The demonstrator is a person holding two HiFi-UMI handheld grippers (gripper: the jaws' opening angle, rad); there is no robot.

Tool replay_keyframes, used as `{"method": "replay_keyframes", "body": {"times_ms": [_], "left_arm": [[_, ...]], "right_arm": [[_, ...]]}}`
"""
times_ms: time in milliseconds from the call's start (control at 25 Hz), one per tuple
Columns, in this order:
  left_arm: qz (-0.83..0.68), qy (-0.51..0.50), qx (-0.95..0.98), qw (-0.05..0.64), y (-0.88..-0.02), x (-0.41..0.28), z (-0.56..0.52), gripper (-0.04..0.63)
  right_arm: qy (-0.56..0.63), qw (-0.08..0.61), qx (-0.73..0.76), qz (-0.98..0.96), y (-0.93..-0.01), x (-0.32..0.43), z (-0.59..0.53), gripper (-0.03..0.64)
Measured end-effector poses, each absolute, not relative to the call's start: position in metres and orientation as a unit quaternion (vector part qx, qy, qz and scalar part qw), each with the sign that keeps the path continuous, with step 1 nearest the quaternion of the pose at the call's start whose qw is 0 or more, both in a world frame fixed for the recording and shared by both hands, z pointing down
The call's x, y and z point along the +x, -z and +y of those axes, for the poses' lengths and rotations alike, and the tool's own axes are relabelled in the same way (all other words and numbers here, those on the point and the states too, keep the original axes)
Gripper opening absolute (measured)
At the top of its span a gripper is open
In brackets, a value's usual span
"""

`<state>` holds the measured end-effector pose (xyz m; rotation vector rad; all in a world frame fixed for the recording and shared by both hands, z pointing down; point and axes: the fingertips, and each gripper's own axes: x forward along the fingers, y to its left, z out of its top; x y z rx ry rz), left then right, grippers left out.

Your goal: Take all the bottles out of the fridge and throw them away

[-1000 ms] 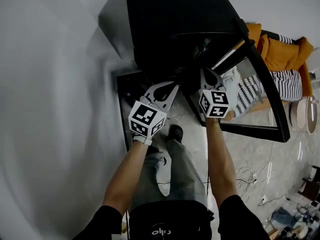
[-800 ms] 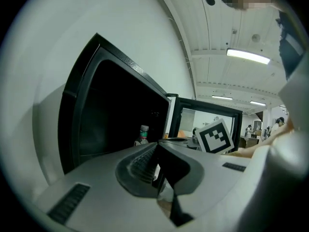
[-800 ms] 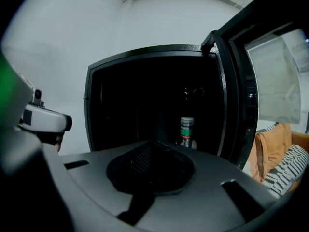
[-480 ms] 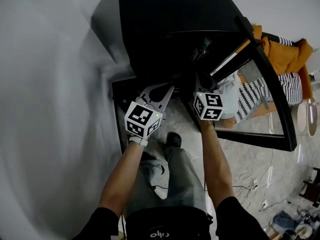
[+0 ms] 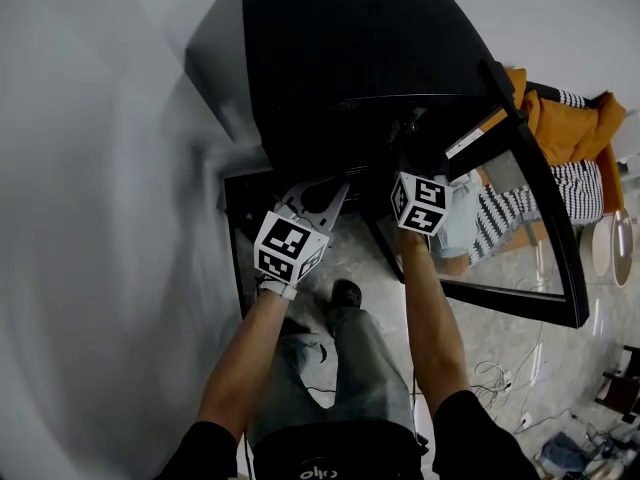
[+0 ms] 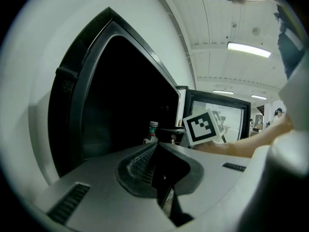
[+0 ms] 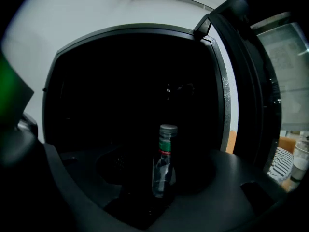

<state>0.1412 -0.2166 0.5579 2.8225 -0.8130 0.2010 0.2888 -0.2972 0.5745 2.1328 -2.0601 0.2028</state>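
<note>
**Reaching into the open fridge**

Right gripper (image 7: 161,185): jaws apart, having just been opening. The bottle (image 7: 164,163) stands upright in the gap between them, with neither pad pressing it, deep in the dark fridge (image 5: 340,58). Left gripper (image 6: 157,146): jaws together, empty, held at the fridge mouth beside the right one. The door (image 5: 510,301) stands swung wide on the right.

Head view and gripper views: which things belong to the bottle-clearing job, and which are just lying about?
Part of the job:
- black fridge
- its open glass door
- bottle standing inside

Just lying about:
- orange cushions
- striped cloth
</note>
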Motion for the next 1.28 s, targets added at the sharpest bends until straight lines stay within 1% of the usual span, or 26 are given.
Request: {"method": "replay_keyframes", "body": {"times_ms": [40, 120, 360, 880, 920, 960, 1280], "left_arm": [[-0.274, -0.069, 0.954, 0.097, -0.557, 0.141, -0.218, 0.006], [-0.274, -0.07, 0.954, 0.095, -0.556, 0.141, -0.22, 0.006], [-0.28, -0.071, 0.952, 0.1, -0.563, 0.139, -0.232, 0.006], [-0.298, -0.074, 0.946, 0.104, -0.57, 0.128, -0.241, 0.006], [-0.3, -0.074, 0.946, 0.104, -0.57, 0.127, -0.241, 0.006], [-0.3, -0.074, 0.945, 0.104, -0.571, 0.127, -0.24, 0.006], [-0.308, -0.074, 0.942, 0.108, -0.572, 0.12, -0.237, 0.006]], "right_arm": [[-0.069, 0.087, 0.721, -0.684, -0.575, 0.292, -0.304, 0.213], [-0.073, 0.093, 0.727, -0.676, -0.577, 0.297, -0.316, 0.241], [-0.096, 0.099, 0.742, -0.656, -0.593, 0.311, -0.341, 0.259], [-0.111, 0.125, 0.778, -0.606, -0.602, 0.319, -0.372, 0.256], [-0.109, 0.128, 0.781, -0.602, -0.603, 0.32, -0.372, 0.244], [-0.108, 0.128, 0.783, -0.599, -0.603, 0.322, -0.371, 0.208], [-0.099, 0.113, 0.771, -0.619, -0.599, 0.318, -0.362, 0.195]]}}
